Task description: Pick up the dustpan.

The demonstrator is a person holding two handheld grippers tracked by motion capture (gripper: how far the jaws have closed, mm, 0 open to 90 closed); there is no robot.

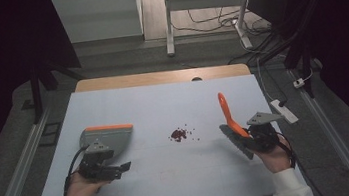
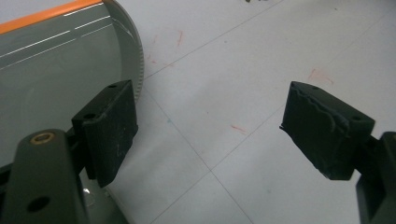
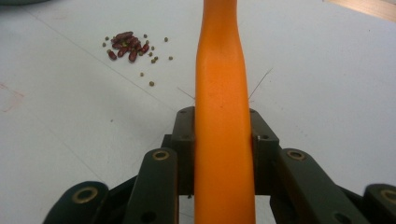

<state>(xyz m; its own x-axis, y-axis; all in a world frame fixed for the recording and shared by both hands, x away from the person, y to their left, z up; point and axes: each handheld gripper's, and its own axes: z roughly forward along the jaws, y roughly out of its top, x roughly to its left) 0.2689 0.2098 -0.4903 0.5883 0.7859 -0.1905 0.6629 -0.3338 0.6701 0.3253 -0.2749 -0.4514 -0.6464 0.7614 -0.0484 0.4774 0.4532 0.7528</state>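
The brush (image 1: 231, 121) is being pinched by its orange handle between the pressed-in jaws of the right gripper (image 1: 260, 135), near the right edge of the desk (image 1: 172, 179). In the right gripper view the handle (image 3: 223, 116) is running straight up between the two jaws, with both pads bearing on its sides. In the high view the handle is seen rising up and away toward the far edge, while the dark bristle head is hanging low at the near end, just left of the hand.

The beans (image 1: 179, 134) are lying in a small heap about mid-desk, with a few loose ones scattered around it. They are lying to the left of the brush, between it and the dustpan (image 1: 107, 138). The dustpan is resting near the left edge, its orange lip along its far side.

The left gripper (image 1: 121, 169) is being held with its jaws spread wide and nothing between them; in its own view the dustpan (image 2: 56, 70) is seen just beside the left jaw.

The coming move is judged to turn on this line: a sweep leftward would be carrying the beans (image 3: 128, 46) toward the dustpan, which is not yet being gripped.
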